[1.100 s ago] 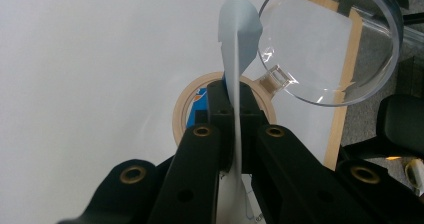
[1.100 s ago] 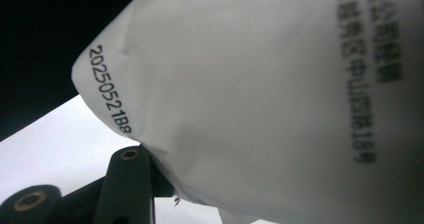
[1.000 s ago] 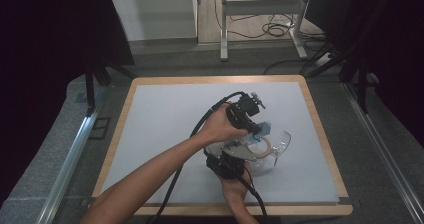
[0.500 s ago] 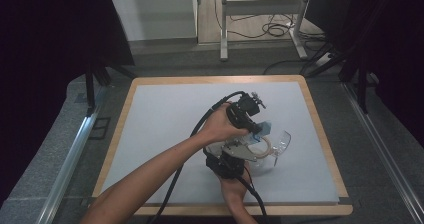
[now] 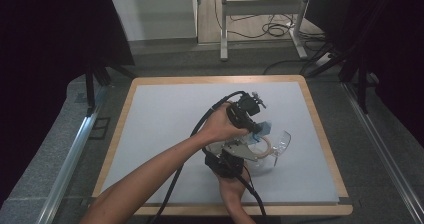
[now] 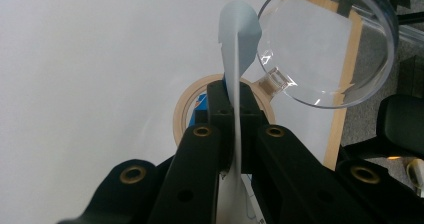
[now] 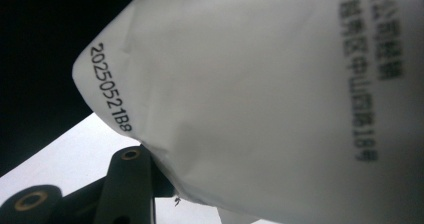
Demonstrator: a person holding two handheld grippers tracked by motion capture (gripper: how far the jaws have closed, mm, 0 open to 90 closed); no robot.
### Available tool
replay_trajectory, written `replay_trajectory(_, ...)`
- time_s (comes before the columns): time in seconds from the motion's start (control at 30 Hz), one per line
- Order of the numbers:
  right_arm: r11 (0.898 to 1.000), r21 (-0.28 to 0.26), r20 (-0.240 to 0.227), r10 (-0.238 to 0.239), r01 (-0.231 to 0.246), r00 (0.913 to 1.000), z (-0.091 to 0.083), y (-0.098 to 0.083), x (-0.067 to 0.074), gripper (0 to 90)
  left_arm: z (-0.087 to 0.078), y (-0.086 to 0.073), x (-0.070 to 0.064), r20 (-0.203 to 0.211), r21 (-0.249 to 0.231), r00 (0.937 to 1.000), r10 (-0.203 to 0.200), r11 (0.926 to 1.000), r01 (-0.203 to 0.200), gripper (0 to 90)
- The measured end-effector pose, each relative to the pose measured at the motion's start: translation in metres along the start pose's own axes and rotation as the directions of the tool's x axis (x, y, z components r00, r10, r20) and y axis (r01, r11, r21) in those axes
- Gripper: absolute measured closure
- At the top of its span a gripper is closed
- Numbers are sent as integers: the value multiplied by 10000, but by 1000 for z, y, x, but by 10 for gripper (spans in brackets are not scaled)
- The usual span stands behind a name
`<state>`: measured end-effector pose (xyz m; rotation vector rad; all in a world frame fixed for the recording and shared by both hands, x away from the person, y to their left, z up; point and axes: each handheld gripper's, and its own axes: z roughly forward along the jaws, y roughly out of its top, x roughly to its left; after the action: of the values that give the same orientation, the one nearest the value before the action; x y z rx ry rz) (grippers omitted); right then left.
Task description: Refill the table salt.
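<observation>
A: Our left gripper (image 6: 232, 129) has its jaws pinched tight on the thin white packet (image 6: 239, 49), edge-on above the tape roll (image 6: 182, 109).

B: And our right gripper (image 5: 235, 156)?

A: The packet hides its jaws; we cannot tell. The clear lid (image 6: 330, 44) lies just beside.
</observation>
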<state>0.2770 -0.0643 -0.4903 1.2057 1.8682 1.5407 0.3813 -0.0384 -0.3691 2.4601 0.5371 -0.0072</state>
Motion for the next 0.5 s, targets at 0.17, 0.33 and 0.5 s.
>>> replay_trajectory(0.17,10000,-74,11,60,-60,10000,0,2,0,494,-1,1,-1,-28,17,10000,10,10000,-10,900)
replay_trajectory(0.33,9999,-60,1,118,-118,9999,0,2,0,494,1,1,-1,-30,97,10000,3,10000,-2,900)
replay_trajectory(0.5,9999,-51,-12,103,-103,9999,1,1,0,494,1,2,0,-48,137,10000,2,9999,-1,900)
